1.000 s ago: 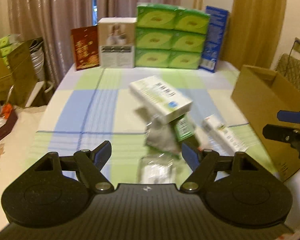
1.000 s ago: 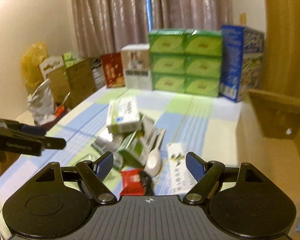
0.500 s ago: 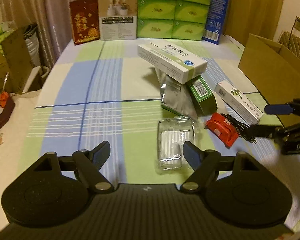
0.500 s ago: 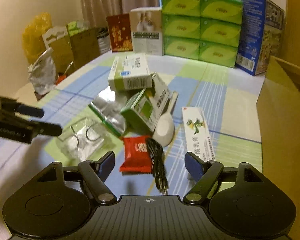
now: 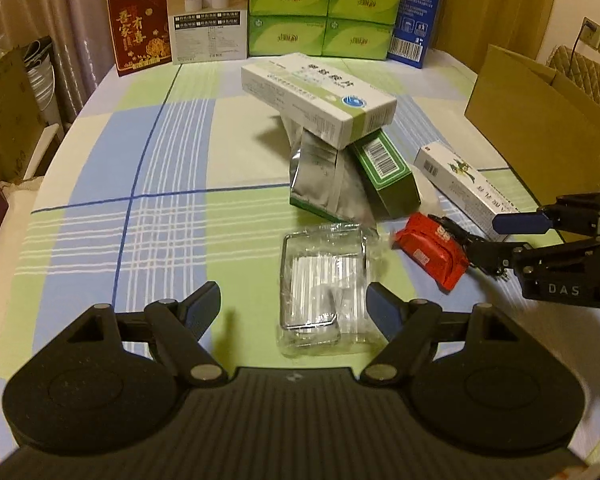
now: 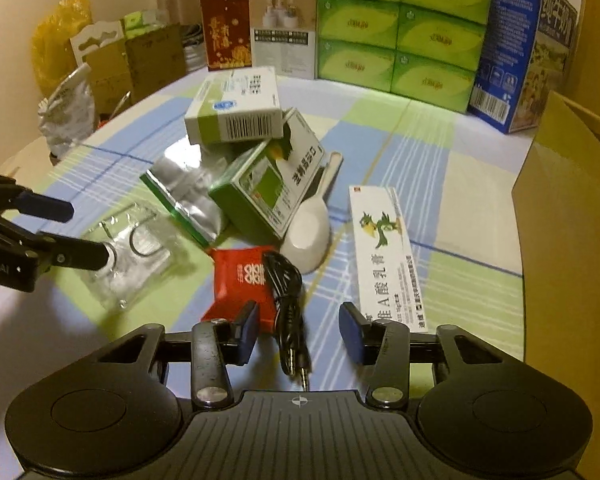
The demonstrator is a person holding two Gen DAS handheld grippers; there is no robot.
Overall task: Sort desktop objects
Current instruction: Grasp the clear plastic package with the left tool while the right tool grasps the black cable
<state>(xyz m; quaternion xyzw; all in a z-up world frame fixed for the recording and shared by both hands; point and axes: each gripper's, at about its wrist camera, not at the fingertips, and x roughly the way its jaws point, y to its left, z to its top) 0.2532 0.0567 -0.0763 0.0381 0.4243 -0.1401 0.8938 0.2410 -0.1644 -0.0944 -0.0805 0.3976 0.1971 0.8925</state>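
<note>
Both grippers sat low over the checked tablecloth (image 5: 160,168), jaws wide apart, nothing held. Left gripper (image 5: 294,306) straddled the near end of the clear plastic packet (image 5: 324,280), fingers either side of it; contact couldn't be confirmed from this view. Right gripper (image 6: 298,328) bracketed the black audio cable (image 6: 286,292), whose plug end lay between the fingers, cable draped over the red sachet (image 6: 240,280). Left finger pad looked to be just over the sachet's corner.

Pile mid-table: white-green medicine box (image 5: 320,96) on top, resting on the foil pouch (image 5: 320,176) and the dark green box (image 5: 384,176). White spoon (image 6: 308,224) lay beside the green box. Long ointment box (image 6: 388,252) was flat, just right of the cable. Cardboard carton (image 5: 540,128) stood open at the table's right edge.
</note>
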